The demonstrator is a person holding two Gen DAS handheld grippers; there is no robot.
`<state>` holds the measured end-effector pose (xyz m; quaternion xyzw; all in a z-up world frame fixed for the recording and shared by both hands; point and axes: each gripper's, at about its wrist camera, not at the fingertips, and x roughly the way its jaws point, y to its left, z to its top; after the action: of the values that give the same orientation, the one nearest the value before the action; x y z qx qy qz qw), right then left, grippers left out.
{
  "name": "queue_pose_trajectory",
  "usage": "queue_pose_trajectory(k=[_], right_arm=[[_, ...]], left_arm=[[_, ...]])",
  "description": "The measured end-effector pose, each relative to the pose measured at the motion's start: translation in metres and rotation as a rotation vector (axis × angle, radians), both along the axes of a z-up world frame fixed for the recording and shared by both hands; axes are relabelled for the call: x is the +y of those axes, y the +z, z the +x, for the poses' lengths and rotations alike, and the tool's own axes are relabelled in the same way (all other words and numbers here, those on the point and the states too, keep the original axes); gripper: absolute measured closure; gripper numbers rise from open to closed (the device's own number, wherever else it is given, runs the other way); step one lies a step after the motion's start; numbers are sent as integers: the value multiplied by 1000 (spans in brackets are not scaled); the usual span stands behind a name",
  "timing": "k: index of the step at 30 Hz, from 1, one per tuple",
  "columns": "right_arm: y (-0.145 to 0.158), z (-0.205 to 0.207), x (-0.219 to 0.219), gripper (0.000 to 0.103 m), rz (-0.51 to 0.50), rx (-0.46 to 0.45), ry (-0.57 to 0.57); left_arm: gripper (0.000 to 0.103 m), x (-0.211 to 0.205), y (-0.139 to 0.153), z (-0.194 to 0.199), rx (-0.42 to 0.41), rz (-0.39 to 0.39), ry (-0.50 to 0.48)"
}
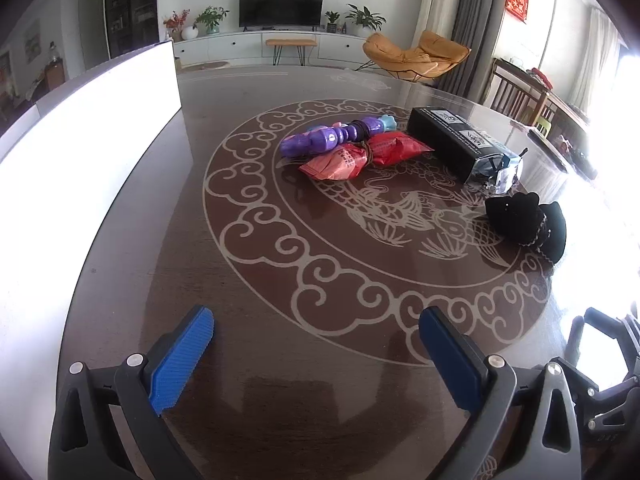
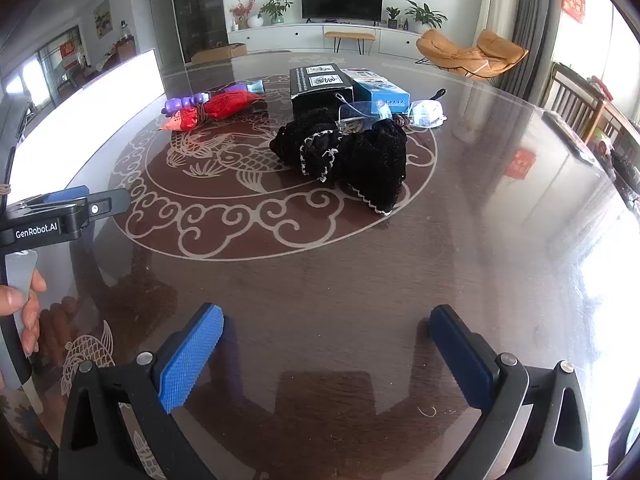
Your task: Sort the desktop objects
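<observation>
A purple toy lies mid-table, touching two red snack packets. Right of them lies a black box, with clear glasses at its near end and a blue box beside it. A black velvet pouch sits nearer. My left gripper is open over bare table, well short of the objects. My right gripper is also open and empty, in front of the pouch.
A white bin wall stands along the table's left side. The glossy brown table has a pale fish pattern. A hand holds the left gripper's body. Chairs stand beyond the right edge.
</observation>
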<state>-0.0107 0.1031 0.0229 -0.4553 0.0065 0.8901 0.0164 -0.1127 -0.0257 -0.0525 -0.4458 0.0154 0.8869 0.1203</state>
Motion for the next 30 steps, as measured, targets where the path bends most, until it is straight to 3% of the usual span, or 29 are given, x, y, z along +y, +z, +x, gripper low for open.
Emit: queue_pose_trajectory(k=[5,30], right_arm=[[0,-1,0,0,1,0,-1],[-2,-4,1,0,0,3,-19]], left_arm=[[0,14,-3,1,-3,-98,-8],[0,13,-4,2,-5,-93,-13]])
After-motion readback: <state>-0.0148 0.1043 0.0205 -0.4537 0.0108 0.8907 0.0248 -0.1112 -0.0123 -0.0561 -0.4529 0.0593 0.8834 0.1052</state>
